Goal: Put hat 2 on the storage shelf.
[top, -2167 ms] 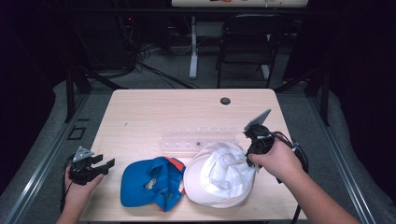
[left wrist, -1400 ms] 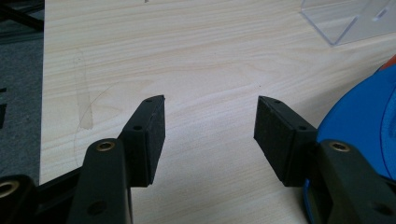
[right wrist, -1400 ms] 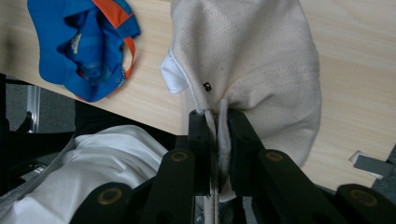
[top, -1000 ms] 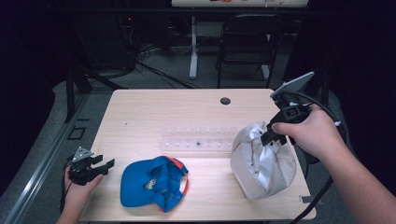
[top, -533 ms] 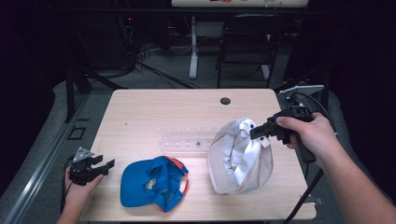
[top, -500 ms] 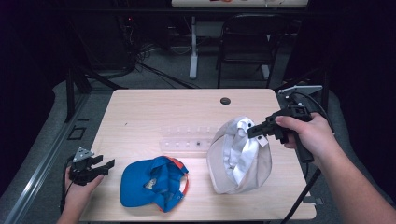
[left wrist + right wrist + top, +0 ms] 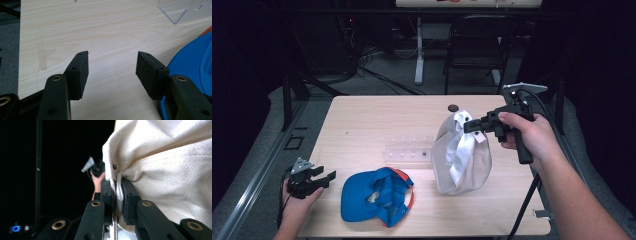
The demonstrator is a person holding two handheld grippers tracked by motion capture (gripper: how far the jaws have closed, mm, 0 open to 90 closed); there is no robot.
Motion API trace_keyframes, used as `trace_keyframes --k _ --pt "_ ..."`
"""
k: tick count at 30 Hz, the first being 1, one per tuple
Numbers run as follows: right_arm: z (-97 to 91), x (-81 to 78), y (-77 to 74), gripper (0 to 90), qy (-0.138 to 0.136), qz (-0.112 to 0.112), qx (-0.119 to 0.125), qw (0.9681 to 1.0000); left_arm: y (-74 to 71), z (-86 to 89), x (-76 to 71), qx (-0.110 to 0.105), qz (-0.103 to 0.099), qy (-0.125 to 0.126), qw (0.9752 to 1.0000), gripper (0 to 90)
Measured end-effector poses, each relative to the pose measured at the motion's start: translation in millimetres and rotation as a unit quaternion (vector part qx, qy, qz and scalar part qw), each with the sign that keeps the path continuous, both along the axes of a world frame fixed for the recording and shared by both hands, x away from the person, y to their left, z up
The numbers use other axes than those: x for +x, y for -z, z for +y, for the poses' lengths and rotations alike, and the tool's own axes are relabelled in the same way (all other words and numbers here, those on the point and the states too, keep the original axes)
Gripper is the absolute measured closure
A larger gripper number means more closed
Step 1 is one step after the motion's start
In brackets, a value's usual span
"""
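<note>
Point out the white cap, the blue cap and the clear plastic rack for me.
white cap point(image 7: 472, 170), high view, lower crown.
blue cap point(image 7: 362, 197), high view, crown top.
clear plastic rack point(image 7: 407, 149), high view, its middle.

Desk point(image 7: 362, 120) brightly lit from above, surrounding room near black, soft short shadows, mild softness overall, white cap point(image 7: 175, 157) slightly overexposed, close jaws blurred.

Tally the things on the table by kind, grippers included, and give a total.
Caps: 2, a white cap and a blue cap
Clear plastic racks: 1
Small dark round things: 1
Grippers: 2, left gripper and right gripper
Total: 6
</note>
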State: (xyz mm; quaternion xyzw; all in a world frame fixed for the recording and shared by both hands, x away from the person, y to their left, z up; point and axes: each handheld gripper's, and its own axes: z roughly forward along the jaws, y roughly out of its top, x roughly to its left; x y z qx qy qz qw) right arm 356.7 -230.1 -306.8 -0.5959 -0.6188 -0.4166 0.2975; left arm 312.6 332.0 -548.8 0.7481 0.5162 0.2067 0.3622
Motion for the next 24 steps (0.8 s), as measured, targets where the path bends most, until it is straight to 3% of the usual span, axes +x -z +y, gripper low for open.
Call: trace_keyframes --k 6,12,17,24 --pt "20.1 22.0 0.5 81.9 0.01 -0.005 0.045 0.9989 -0.2 -1.4 -0.8 0.002 -0.001 0.004 1.0 44.0" --pt "36.2 40.3 -0.5 81.9 0.023 -0.007 0.049 0.9985 0.1 -1.9 -0.6 -0.004 0.0 0.007 1.0 46.0" --pt "53.0 63.3 -0.4 81.9 0.05 -0.01 0.063 0.9967 0.2 -4.2 -1.3 -0.006 -0.003 0.011 0.9999 46.3" --pt "67.2 81.8 1.8 81.9 0.067 -0.006 0.068 0.9955 0.0 -4.9 -0.2 -0.003 0.003 0.015 0.9999 46.1"
